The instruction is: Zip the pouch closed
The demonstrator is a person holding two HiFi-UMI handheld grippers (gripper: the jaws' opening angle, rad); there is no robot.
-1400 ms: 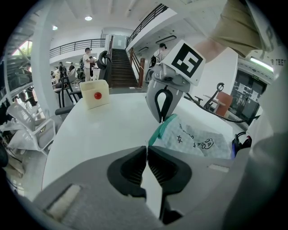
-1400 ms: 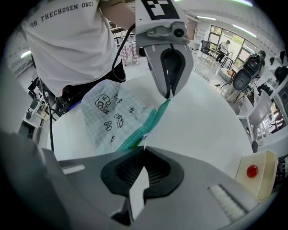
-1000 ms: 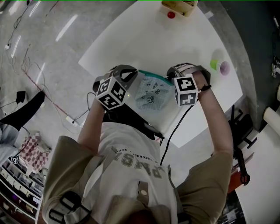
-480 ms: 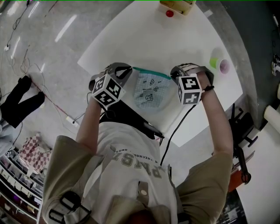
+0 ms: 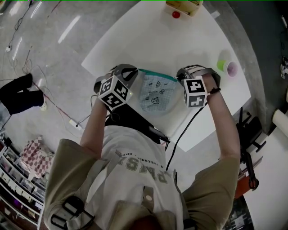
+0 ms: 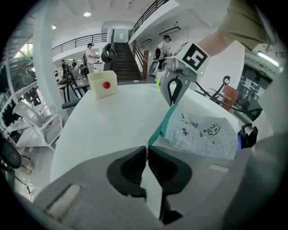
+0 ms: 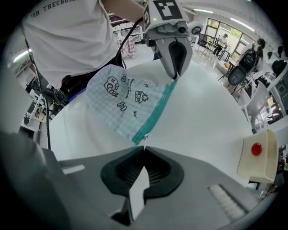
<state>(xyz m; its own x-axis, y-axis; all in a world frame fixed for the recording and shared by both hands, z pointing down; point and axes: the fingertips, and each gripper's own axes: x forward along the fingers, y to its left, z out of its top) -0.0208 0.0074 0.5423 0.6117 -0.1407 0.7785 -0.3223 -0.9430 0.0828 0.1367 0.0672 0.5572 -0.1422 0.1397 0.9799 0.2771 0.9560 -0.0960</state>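
Note:
A pale checked pouch (image 5: 155,94) with small drawings and a teal zipper band hangs stretched between my two grippers above the white table (image 5: 180,40). My left gripper (image 5: 137,72) is shut on a thin tab at the left end of the zipper band (image 6: 158,128). My right gripper (image 5: 178,77) is shut at the other end, on the small metal zipper pull (image 7: 144,145). In the left gripper view the right gripper (image 6: 172,98) meets the far end of the band. The right gripper view shows the pouch (image 7: 121,103) sagging below the band, with the left gripper (image 7: 174,74) at its far end.
A cream box with a red button (image 5: 182,6) stands at the table's far edge. A green cup (image 5: 221,66) and a pink one (image 5: 231,69) sit near the right edge. Cables run over the floor at left, and a black cable hangs from my right gripper.
Both grippers and the pouch stay almost where they were. A dark shape on the floor at the left has shifted.

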